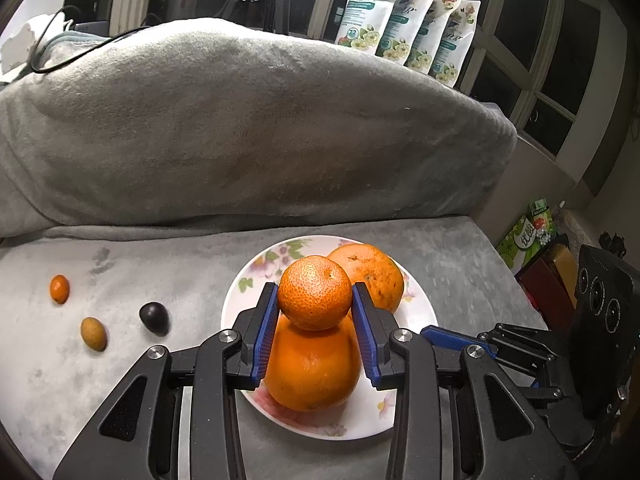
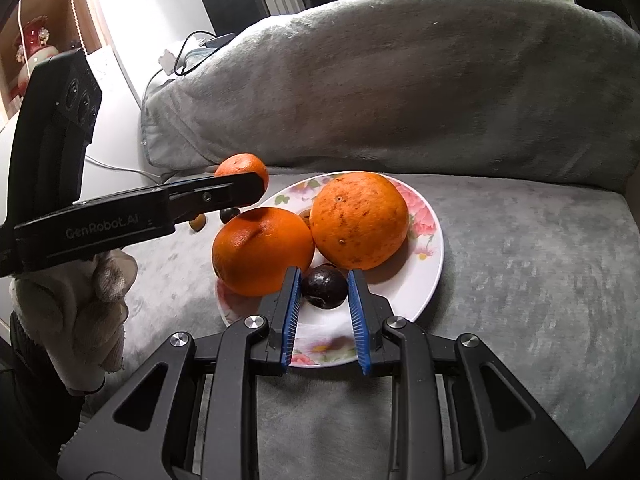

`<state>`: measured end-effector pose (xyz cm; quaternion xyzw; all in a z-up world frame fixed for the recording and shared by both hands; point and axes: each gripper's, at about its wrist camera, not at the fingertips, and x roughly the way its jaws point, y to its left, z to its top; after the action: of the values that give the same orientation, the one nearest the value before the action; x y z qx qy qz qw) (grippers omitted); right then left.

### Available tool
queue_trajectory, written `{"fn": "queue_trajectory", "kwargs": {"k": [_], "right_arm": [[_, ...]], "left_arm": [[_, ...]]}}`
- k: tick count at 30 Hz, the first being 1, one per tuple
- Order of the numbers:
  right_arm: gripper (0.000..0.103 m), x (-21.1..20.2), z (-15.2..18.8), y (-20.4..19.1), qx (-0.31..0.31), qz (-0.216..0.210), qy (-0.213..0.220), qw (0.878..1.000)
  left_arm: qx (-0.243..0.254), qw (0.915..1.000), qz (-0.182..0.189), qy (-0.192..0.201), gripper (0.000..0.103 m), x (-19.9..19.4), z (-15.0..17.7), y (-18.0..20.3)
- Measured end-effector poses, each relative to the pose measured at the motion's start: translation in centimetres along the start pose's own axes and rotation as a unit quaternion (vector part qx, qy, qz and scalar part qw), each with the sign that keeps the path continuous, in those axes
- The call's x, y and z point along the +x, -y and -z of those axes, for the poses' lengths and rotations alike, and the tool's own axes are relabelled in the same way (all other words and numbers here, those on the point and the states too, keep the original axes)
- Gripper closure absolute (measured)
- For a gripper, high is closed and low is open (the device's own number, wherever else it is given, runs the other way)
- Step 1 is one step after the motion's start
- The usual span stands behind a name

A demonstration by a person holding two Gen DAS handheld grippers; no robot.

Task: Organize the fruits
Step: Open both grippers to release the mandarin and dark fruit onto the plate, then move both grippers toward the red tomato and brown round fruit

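— Grey cloth [image 1: 460,264] lies bare right of the plate [image 2: 434,248]?
— Yes. Left gripper [image 1: 315,298] pinches a mandarin [image 1: 314,292] above it; right gripper [image 2: 323,286] pinches a dark fruit [image 2: 324,286] near the plate's front rim.

Three oranges: two large ones [image 2: 359,220] [image 2: 262,250] on the one plate [image 2: 430,276] and a smaller one [image 1: 315,292] (held above it). Two dark fruits [image 2: 324,286] [image 1: 154,318], one orange kumquat [image 1: 59,288], one greenish kumquat [image 1: 94,333]. Four pouches [image 1: 374,4] stand behind.

Left gripper [image 1: 315,300] fingers clamped; right gripper [image 2: 323,285] fingers clamped.
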<state>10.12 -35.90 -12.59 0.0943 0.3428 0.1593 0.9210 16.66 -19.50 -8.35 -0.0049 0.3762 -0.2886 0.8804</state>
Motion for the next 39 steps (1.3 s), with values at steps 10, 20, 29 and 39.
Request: {"fn": "queue_trajectory", "kwargs": {"k": [10,20,29,39], "right_arm": [[0.078,0.2,0.0,-0.4,-0.009,-0.003,-0.001,1.000],[0.042,-0.8,0.1,-0.2,-0.009,0.001,0.022,1.000],[0.021,-1.6,0.0,0.0,-0.006,0.008,0.037,0.999],[0.005,-2.4,-0.3,-0.6,-0.014,0.021,0.045,0.999]], "left_arm": [[0.002,0.9999,-0.003,0.010,0.054,-0.2,-0.3,0.2],[0.004,0.9999,-0.005,0.014,0.052,-0.5,-0.5,0.3],[0.007,0.9997,-0.006,0.023,0.045,-1.1,-0.5,0.5],[0.005,0.9989,-0.015,0.043,0.023,-2.5,-0.8,0.5]]}}
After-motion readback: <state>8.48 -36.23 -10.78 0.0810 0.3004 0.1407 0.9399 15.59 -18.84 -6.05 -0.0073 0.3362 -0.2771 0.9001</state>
